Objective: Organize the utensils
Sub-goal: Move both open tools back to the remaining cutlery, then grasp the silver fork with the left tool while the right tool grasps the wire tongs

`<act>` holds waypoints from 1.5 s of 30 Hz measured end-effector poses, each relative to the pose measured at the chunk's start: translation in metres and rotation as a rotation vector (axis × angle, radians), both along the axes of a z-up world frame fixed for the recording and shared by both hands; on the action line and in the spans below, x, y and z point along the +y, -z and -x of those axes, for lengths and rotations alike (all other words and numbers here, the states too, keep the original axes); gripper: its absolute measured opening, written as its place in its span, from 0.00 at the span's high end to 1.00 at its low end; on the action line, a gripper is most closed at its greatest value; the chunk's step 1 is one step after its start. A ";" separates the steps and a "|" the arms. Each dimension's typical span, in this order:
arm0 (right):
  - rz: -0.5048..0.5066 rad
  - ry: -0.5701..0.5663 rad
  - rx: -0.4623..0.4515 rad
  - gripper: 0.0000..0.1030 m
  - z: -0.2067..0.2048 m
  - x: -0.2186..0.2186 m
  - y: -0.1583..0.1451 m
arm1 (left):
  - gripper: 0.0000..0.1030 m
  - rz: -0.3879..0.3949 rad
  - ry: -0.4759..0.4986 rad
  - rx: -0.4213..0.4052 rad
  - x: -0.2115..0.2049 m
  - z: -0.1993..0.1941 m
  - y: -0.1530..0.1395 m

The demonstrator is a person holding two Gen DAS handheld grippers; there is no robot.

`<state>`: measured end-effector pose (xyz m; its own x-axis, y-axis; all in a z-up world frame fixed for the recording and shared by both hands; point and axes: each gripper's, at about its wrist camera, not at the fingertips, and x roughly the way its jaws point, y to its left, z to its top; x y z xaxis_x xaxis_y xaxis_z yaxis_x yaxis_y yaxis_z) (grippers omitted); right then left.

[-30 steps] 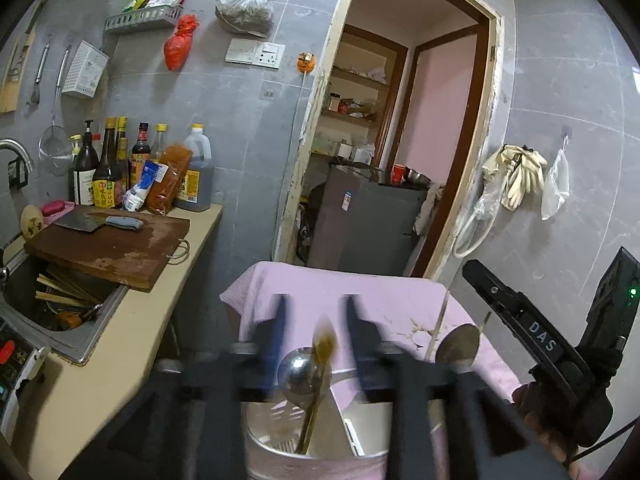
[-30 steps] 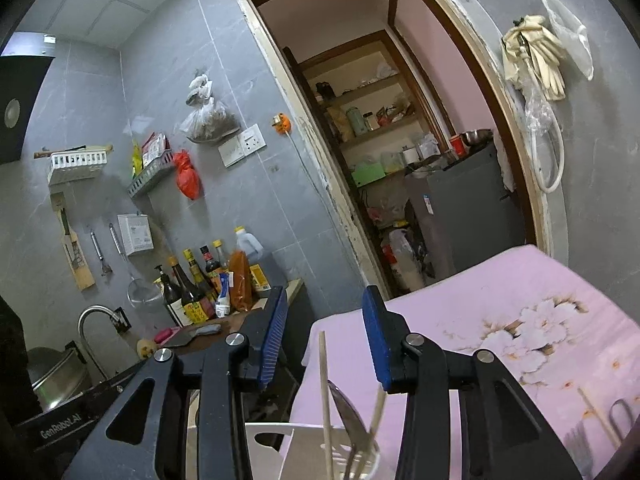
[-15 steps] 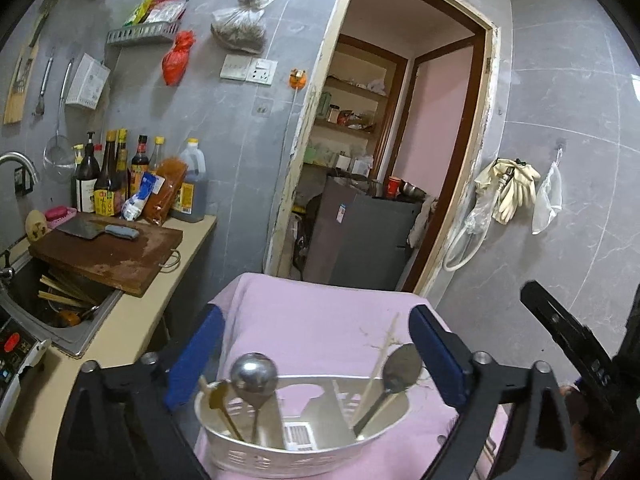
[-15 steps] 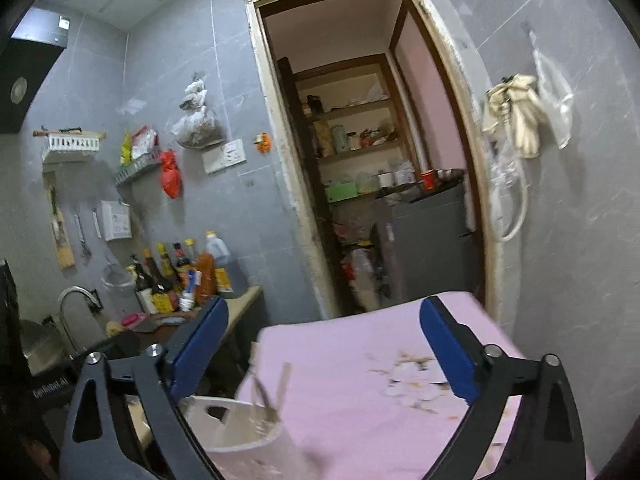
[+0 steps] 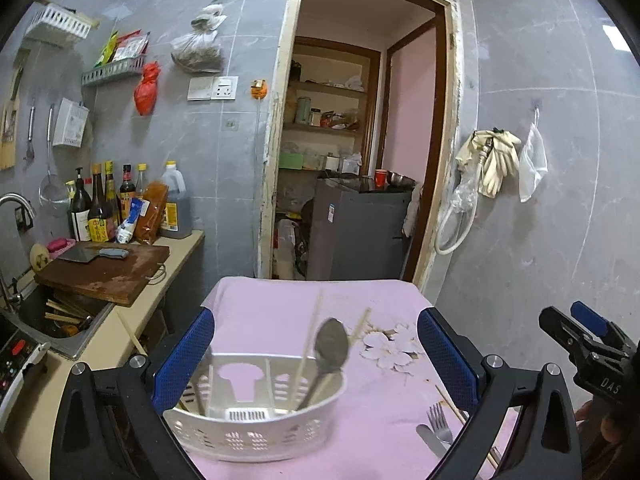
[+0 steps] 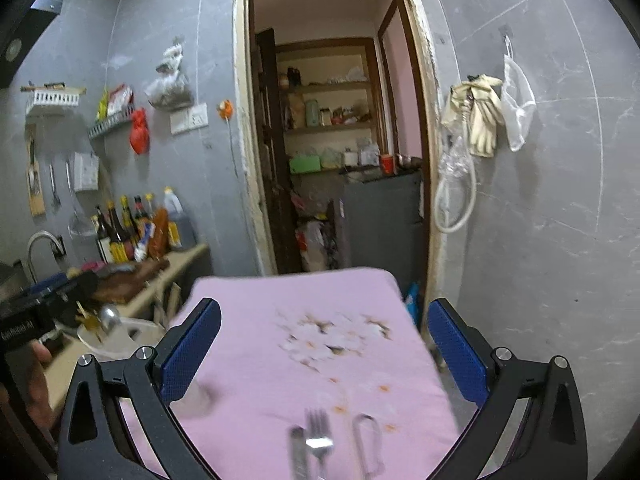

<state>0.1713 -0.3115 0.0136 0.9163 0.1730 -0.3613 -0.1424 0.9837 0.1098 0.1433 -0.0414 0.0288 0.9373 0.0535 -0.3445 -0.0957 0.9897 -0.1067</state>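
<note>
Both grippers spread wide, nothing held. Fork (image 6: 318,436) seen flat on pink cloth (image 6: 320,312) between right gripper (image 6: 324,346) fingers, handle toward camera; right nearer. Basket (image 5: 256,428) framed by left gripper (image 5: 314,354).

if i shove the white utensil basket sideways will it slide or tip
The white utensil basket looks like thin perforated plastic, so probably light and quick to move. It sits on the pink cloth, which may bunch instead of letting it slide. The spoon and chopsticks lean tall, so they could swing.
</note>
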 end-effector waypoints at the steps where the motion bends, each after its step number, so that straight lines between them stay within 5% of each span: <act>1: 0.007 0.003 0.011 0.02 -0.001 -0.006 0.003 | 0.01 -0.002 -0.002 0.005 -0.005 0.000 0.002; 14: 0.059 -0.010 0.165 0.02 -0.035 -0.059 0.069 | 0.01 0.035 -0.016 0.146 -0.067 -0.018 0.049; 28: 0.137 -0.090 0.347 0.02 -0.065 -0.045 0.148 | 0.01 0.077 0.057 0.404 -0.090 -0.071 0.128; 45: 0.230 -0.132 0.476 0.02 -0.076 -0.023 0.175 | 0.05 0.086 0.111 0.468 -0.092 -0.106 0.155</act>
<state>0.2477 -0.3348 -0.1613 0.6178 0.1432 -0.7732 -0.2533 0.9671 -0.0233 0.2496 -0.1330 -0.1266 0.6790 -0.0849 -0.7292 -0.0474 0.9862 -0.1589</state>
